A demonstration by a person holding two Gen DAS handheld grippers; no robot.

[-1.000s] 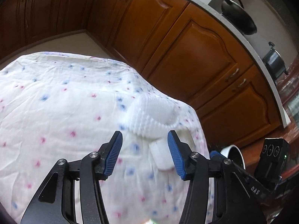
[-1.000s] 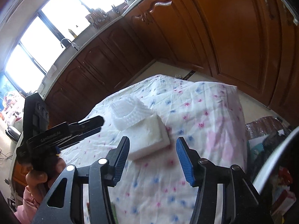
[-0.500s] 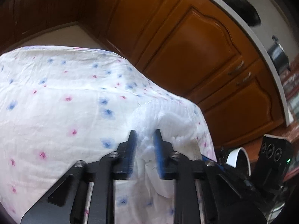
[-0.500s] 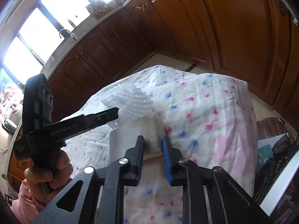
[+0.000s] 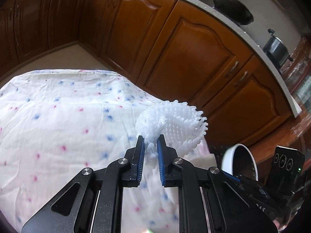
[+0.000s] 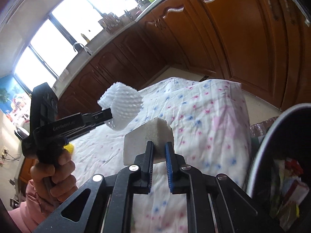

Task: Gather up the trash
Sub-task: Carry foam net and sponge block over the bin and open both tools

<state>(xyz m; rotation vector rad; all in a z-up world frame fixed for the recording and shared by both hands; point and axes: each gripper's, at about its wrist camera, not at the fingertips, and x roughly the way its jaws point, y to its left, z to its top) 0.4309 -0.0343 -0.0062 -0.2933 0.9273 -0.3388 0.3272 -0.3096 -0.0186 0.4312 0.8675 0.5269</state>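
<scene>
We read "GenRobot.AI" on the left tool [image 6: 108, 114], closing on foam netting [image 5: 171, 124]; the right tool [image 6: 159, 145], angled downward, is closing on a foam block [image 6: 149, 134].

Floral tablecloth [image 5: 58, 116], wooden cabinets [image 5: 194, 54], black frying pan [image 5: 233, 9], lidded pot [image 5: 276, 48], bright window [image 6: 64, 31]

Home kitchen, brown wooden cabinets [image 5: 194, 58], countertop with frying pan [image 5: 233, 9], pot [image 5: 276, 48], sink faucet [image 6: 77, 45] under windows [image 6: 64, 31]
</scene>
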